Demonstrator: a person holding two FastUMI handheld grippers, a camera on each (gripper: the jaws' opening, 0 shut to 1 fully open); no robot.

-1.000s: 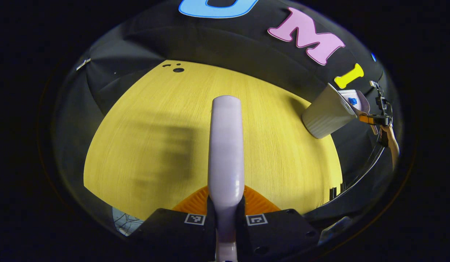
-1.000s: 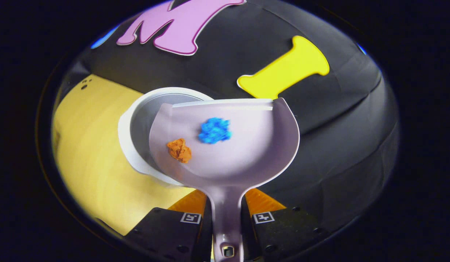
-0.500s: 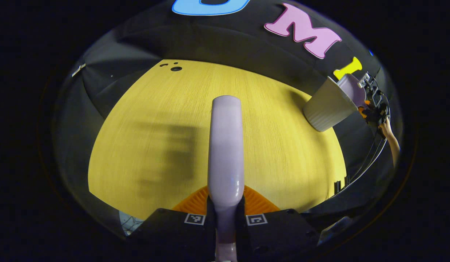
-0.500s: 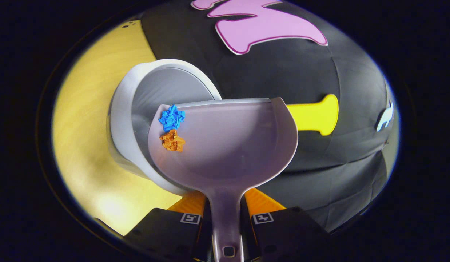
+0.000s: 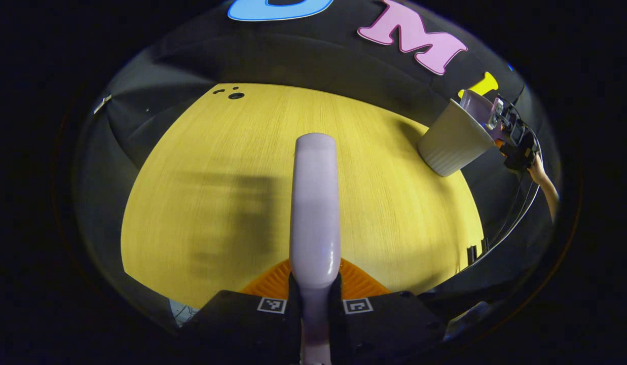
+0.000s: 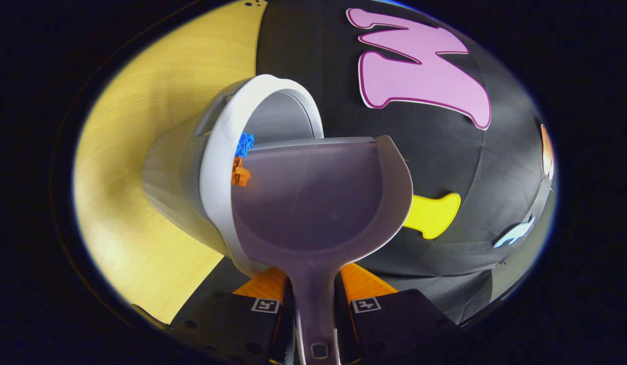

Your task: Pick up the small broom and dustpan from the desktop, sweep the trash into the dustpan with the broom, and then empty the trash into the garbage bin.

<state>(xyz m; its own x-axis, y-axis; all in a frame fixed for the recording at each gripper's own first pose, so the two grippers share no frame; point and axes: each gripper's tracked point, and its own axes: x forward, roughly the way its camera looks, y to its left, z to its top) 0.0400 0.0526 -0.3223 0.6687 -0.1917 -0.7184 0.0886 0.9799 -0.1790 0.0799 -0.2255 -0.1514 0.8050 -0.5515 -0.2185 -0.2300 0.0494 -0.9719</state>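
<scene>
My broom (image 5: 314, 203) and dustpan (image 6: 318, 203) are pale lilac. Bin (image 6: 227, 167): white. Trash: one blue scrap (image 6: 245, 143), one orange scrap (image 6: 239, 174). Desktop (image 5: 207, 177): yellow woodgrain.

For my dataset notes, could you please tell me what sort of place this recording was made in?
Probably a staged recording booth rather than a home: black cloth wall behind a yellow wood-grain desktop, with a small white garbage bin set on it for the sweeping task.

Both grippers, left (image 5: 314, 299) and right (image 6: 316, 304), have fingers clamped tight.
</scene>
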